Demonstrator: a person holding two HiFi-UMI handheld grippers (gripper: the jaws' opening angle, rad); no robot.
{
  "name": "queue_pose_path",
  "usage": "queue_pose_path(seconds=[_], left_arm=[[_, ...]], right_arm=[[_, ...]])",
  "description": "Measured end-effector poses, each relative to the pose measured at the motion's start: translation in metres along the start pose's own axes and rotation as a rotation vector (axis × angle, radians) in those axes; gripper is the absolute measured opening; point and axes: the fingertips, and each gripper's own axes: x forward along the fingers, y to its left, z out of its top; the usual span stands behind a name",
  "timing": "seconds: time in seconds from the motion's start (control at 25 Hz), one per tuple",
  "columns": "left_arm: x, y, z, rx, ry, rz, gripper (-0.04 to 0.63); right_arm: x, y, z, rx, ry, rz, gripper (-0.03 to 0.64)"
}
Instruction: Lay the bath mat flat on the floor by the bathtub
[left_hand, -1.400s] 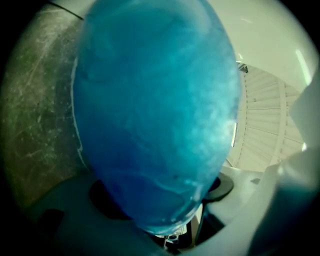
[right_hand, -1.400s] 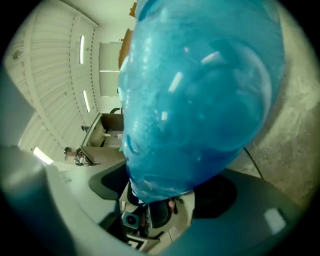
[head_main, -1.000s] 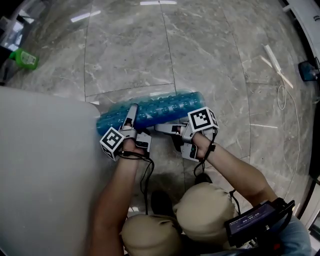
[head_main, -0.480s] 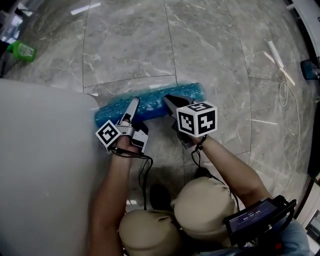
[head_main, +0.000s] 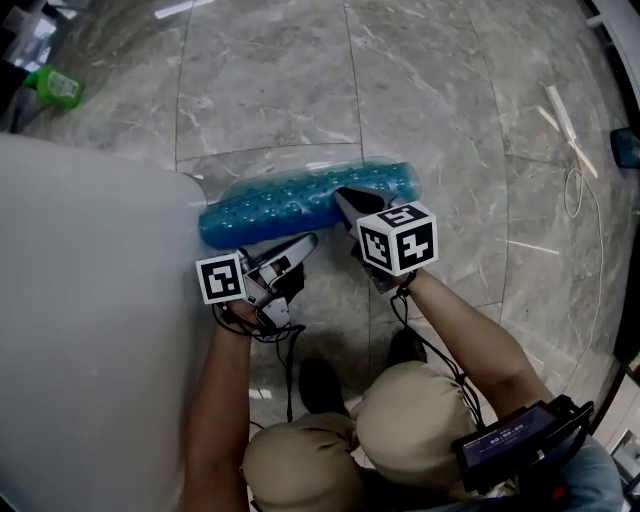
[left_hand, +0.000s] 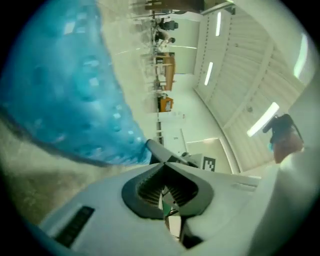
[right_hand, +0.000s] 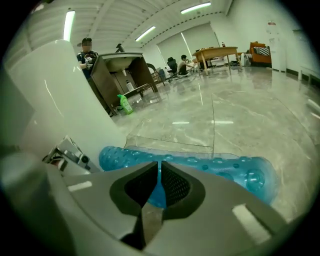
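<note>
lying rolled on the floor against the tub, the mat is pinched by the right gripper; the left gripper, just beside it, has just clenched on nothing

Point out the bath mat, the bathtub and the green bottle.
bath mat (head_main: 280, 205): head view, middle of the blue roll.
bathtub (head_main: 85, 300): head view, its white side.
green bottle (head_main: 62, 88): head view, its body.
</note>
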Motion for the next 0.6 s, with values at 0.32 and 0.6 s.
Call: queue_pose_path(seconds=[0.32, 0.6], left_arm=[[-0.003, -0.047, 0.031, 0.595, -0.206, 0.442, 0.002], [-0.033, 0.013, 0.051, 0.715, -0.307, 0.724, 0.003]], right_arm=[[-0.109, 0.050, 0.000, 0.110, -0.092, -0.058, 0.086], [-0.100, 0.040, -0.042, 0.038, -0.174, -0.092, 0.069]])
